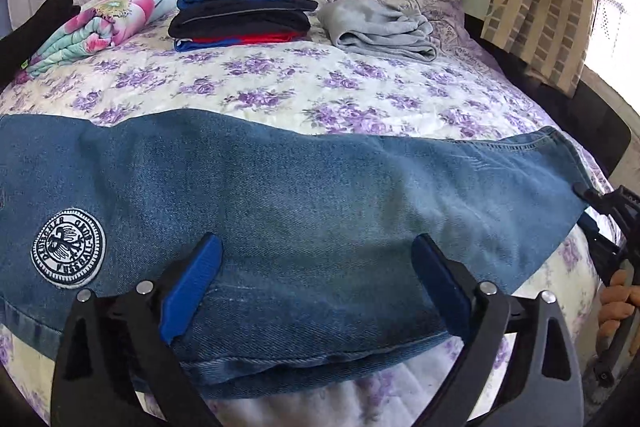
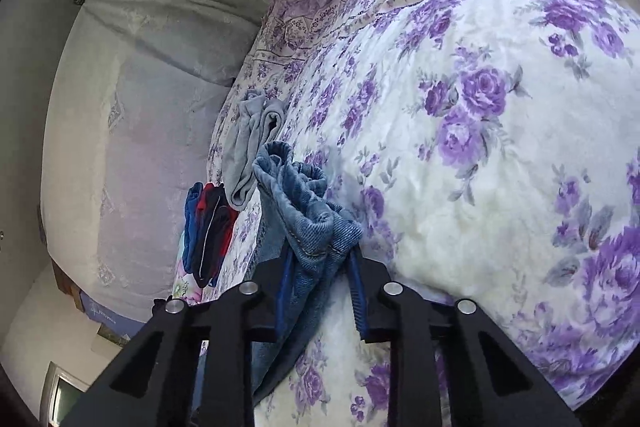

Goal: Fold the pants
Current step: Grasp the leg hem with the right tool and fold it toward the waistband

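Right gripper point(image 2: 320, 267) has its jaws clamped on the jeans point(image 1: 280, 207) hem, left gripper point(image 1: 316, 279) jaws apart. I'd carry that hem straight across toward the badge point(image 1: 68, 247) at lower left, keeping the edges lined up.

Both the left gripper point(image 1: 316, 291) and the right gripper point(image 2: 320, 291) have black angular frames, silver round rivets and ribbed blue pads point(image 1: 192, 291); bare fingers point(image 1: 618, 301) show beside the right gripper.

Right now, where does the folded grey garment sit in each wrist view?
Left wrist: the grey garment lies upper centre-right on the floral bedspread, right of the clothes stack.
Right wrist: the view is rolled; it shows left of centre, above the jeans held in the right tongs.
Shared landmark: the clothes stack.
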